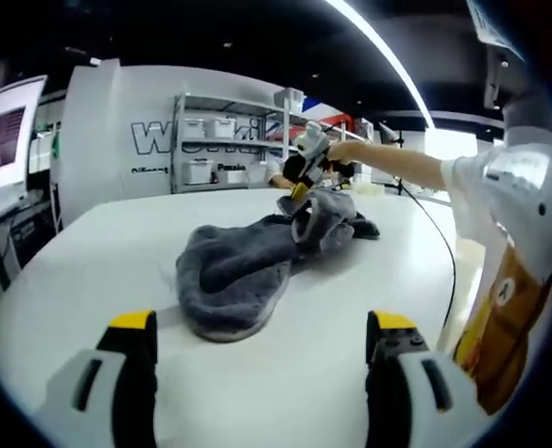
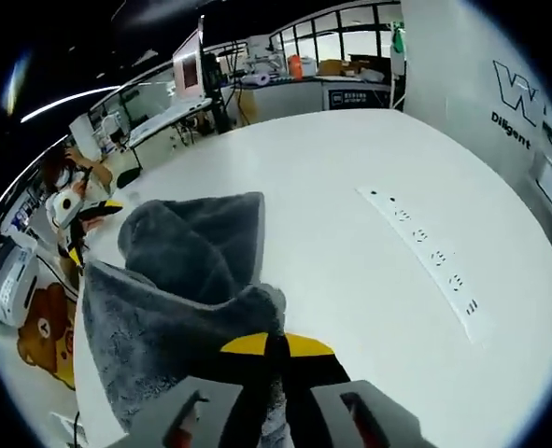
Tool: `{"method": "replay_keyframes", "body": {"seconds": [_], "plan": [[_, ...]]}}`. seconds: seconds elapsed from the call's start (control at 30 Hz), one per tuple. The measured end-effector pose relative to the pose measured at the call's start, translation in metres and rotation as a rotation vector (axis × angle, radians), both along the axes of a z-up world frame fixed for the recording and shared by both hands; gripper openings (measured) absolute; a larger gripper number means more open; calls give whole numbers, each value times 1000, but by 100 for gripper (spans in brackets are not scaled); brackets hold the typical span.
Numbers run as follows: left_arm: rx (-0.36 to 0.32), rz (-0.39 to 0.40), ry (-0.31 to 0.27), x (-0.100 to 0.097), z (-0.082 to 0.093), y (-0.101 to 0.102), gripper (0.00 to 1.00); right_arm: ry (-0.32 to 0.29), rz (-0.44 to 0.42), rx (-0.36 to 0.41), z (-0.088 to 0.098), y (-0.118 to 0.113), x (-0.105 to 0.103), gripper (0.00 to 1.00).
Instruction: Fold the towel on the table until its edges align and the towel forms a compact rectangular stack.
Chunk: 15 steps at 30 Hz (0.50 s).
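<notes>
The gray towel [image 1: 243, 275] lies crumpled in the middle of the round white table [image 1: 89, 271]. It is not folded yet, so the job looks like it is just starting. The right gripper [image 2: 274, 347] has its two yellow-tipped jaws squeezed together on one edge of the towel. In the left gripper view you can see that gripper at the far end of the towel, lifting that edge up a little off the table. It is probably held that way so the towel can be pulled open and made flat. The left gripper [image 1: 261, 327] sits low over the table, near the close end of the towel but not touching it. Its jaws are wide apart with nothing between them. It looks ready to grab another edge, because a towel needs two held corners to fold neatly. A long white power strip [image 2: 425, 252] lies on the table, well away from the towel, so it should not get in the way.
</notes>
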State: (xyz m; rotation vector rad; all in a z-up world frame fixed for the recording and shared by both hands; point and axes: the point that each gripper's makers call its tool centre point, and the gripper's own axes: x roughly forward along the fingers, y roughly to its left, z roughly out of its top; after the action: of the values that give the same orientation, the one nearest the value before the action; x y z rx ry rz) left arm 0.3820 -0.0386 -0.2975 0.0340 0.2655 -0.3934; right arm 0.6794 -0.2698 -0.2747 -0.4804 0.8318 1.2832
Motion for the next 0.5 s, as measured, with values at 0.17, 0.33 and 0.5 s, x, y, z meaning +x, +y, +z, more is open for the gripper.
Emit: {"method": "replay_keyframes", "body": {"seconds": [0.17, 0.33, 0.5], "plan": [[-2, -9, -13, -1, 4, -4, 97, -42, -67, 18, 19, -26, 6, 4], [3, -23, -18, -1, 7, -9, 97, -91, -143, 34, 34, -53, 11, 4], [8, -35, -23, -3, 9, -13, 97, -153, -236, 50, 47, -74, 23, 4]]}}
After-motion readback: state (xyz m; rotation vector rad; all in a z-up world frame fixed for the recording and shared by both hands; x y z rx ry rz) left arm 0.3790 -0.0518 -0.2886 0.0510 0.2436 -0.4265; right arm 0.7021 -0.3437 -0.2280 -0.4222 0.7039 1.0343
